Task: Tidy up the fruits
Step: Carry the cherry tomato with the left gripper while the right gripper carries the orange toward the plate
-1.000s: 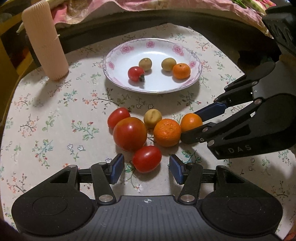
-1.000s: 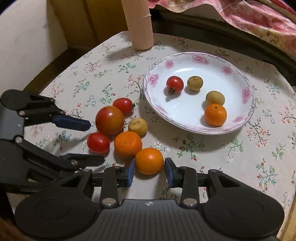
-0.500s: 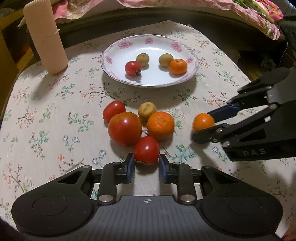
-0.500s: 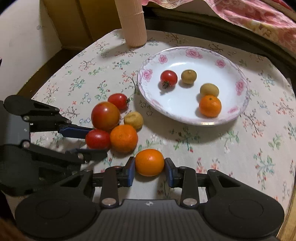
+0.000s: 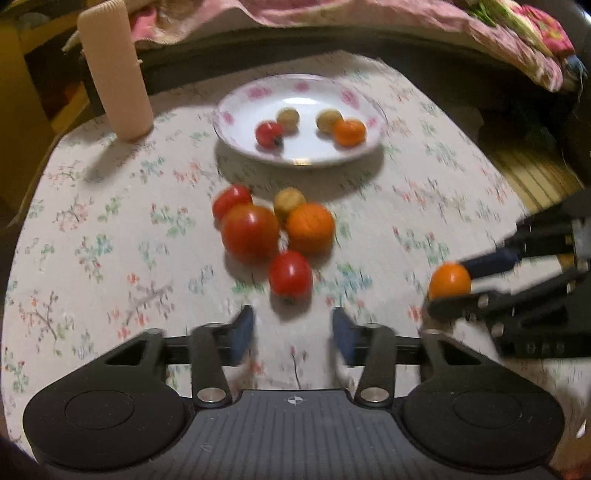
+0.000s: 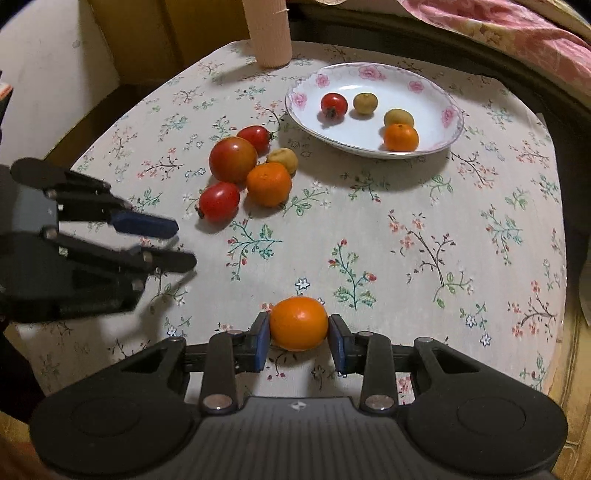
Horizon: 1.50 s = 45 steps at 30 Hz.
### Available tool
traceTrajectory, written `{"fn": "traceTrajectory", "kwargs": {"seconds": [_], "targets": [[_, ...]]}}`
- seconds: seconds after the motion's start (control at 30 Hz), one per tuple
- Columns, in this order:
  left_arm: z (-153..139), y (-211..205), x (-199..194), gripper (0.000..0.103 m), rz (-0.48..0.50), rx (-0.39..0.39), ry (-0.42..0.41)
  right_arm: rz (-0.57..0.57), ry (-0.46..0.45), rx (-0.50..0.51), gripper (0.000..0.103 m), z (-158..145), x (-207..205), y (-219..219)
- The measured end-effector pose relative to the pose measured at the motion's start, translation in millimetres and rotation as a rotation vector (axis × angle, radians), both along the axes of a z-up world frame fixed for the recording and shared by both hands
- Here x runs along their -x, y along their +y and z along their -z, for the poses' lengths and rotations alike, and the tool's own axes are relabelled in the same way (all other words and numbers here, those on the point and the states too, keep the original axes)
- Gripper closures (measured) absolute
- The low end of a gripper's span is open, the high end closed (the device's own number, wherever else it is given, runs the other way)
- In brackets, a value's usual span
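Observation:
My right gripper [image 6: 298, 338] is shut on a small orange [image 6: 298, 323] and holds it near the table's front; it also shows in the left wrist view [image 5: 449, 280]. My left gripper [image 5: 293, 332] is open and empty, just short of a small red tomato [image 5: 290, 275]. Behind it lie a large tomato [image 5: 250, 233], a bigger orange [image 5: 310, 228], another small tomato [image 5: 232, 198] and a yellowish fruit [image 5: 289, 198]. The flowered white plate [image 5: 236, 110] holds a tomato, two yellowish fruits and an orange.
A tall ribbed beige cylinder [image 5: 115, 70] stands at the back left of the floral tablecloth [image 6: 424, 240]. Pink bedding [image 5: 406, 22] lies beyond the table's far edge. The table's right edge is near in the right wrist view [image 6: 569, 295].
My right gripper has pulled back and to the right with the small orange, away from the fruit pile. My left gripper has opened, let go of the small tomato and drawn back a little.

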<state>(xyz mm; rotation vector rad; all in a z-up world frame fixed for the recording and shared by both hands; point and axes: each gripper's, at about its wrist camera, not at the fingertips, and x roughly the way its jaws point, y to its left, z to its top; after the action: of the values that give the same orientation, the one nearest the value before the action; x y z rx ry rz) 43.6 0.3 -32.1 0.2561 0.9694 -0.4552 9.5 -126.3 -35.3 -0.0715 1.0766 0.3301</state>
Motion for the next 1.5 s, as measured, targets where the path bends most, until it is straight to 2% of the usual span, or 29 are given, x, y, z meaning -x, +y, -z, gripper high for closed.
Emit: {"fn": "traceTrajectory", "kwargs": {"seconds": [0.13,0.27,0.6,0.77,0.83,0.9,0.97,1.07,1.2,1.23,1.27,1.3,1.5], "targets": [[2.1,-10.6,-9.2,0.040,0.010,0.005,-0.003,0.019,-0.009,-0.025,0.067,-1.8,-7.8,1.2],[10.9,-20.1,-12.7,0.040,0.030,-0.029,-0.002,0.010,-0.001,-0.037,0.067,1.7,-15.0,3.3],[18.3,-25.7,-20.5,0.040,0.027,-0.034,-0.006,-0.030,0.010,-0.027,0.067,5.6,-16.3,-0.6],[19.3,-23.0,-20.7,0.036,0.020,-0.030,-0.002,-0.032,0.019,-0.030,0.066,5.4,-15.8,-2.2],[19.7,-22.7,-20.6,0.029,0.019,-0.031,0.002,-0.033,0.021,-0.028,0.061,5.2,-16.2,-1.3],[20.0,-23.5,-20.5,0.029,0.018,-0.031,0.004,-0.036,0.019,-0.020,0.054,4.9,-15.8,-0.6],[19.2,-25.0,-20.2,0.031,0.024,-0.031,0.000,-0.032,0.019,-0.017,0.053,4.8,-15.6,-1.6],[17.7,-25.2,-21.2,0.041,0.027,-0.019,0.002,-0.019,0.008,-0.026,0.053,2.5,-15.7,-4.6],[15.8,-21.9,-20.6,0.059,0.010,-0.034,-0.013,-0.003,-0.011,-0.034,0.055,-0.1,-16.4,-6.0],[15.3,-20.5,-20.9,0.065,0.004,-0.036,-0.013,-0.003,-0.006,-0.040,0.060,0.2,-16.3,-6.1],[15.1,-19.0,-21.1,0.066,-0.001,-0.039,-0.013,-0.008,0.002,-0.049,0.066,0.7,-16.2,-5.5],[14.7,-17.4,-20.9,0.066,-0.002,-0.033,-0.010,-0.015,0.005,-0.052,0.067,1.4,-16.1,-4.2],[12.9,-16.4,-8.6,0.067,0.028,-0.040,0.005,-0.021,-0.008,-0.029,0.068,1.2,-13.3,-0.1]]}}
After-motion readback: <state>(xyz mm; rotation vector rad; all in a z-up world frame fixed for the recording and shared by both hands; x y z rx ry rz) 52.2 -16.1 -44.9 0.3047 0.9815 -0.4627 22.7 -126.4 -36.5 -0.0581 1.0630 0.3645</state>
